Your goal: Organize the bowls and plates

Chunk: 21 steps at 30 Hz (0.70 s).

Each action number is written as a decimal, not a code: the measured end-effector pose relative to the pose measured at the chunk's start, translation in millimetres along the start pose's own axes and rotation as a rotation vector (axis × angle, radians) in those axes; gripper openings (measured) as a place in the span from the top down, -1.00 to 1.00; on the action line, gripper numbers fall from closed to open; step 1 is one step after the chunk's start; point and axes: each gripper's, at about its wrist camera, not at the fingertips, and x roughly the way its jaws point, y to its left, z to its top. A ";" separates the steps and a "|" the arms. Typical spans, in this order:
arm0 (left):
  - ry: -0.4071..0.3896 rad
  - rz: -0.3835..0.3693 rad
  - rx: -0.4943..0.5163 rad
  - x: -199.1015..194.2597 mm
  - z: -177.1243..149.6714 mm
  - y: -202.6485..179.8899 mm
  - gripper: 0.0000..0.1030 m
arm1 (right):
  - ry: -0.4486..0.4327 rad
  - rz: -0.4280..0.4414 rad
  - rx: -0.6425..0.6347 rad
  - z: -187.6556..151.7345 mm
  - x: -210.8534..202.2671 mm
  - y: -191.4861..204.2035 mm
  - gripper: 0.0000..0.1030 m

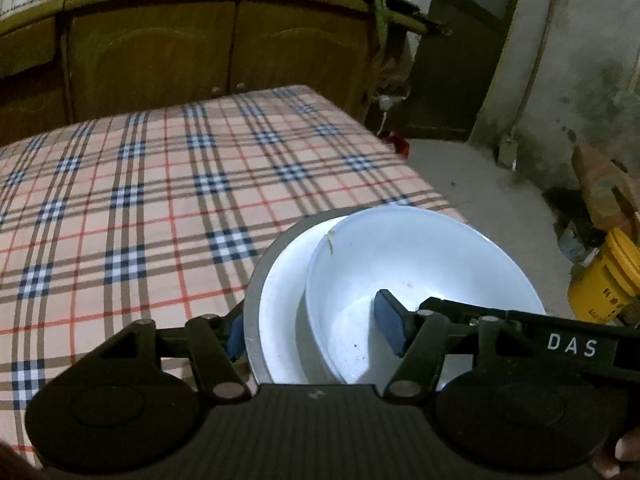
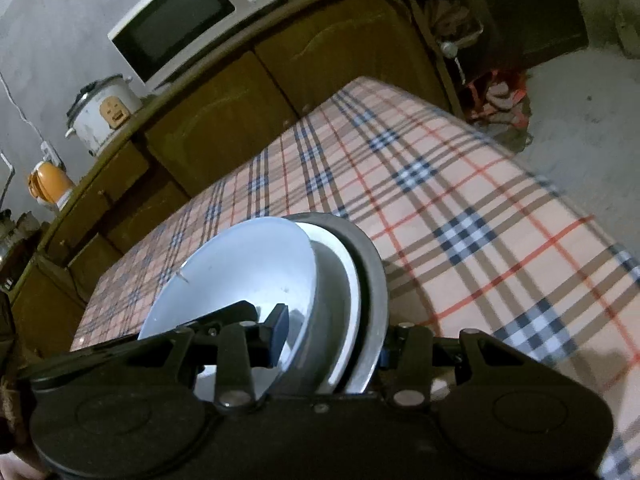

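My left gripper (image 1: 312, 330) is clamped across the near rim of the stacked dishes, one blue pad inside the white bowl (image 1: 416, 264) and the other outside the grey plate (image 1: 256, 280) beneath. My right gripper (image 2: 332, 338) pinches the same stack likewise, so the layers cannot slide apart. I hold the stack tilted above the checked tablecloth (image 1: 160, 184), presumably to set it down as one.

White bowls (image 1: 420, 256) on pink, navy and red plaid tablecloth (image 1: 160, 184).

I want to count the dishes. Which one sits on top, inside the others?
The white bowl on top, nested in another white bowl. A grey metal dish sits outermost, beneath them.
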 end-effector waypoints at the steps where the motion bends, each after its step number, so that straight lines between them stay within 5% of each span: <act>1: -0.006 -0.002 0.008 -3.5 1.5 -3.7 -0.25 | -0.008 0.000 0.001 1.1 -5.4 0.4 -0.02; 21: -0.112 -0.043 0.065 -83.2 6.3 -58.3 -0.25 | -0.139 -0.013 -0.031 5.9 -118.0 23.7 -0.02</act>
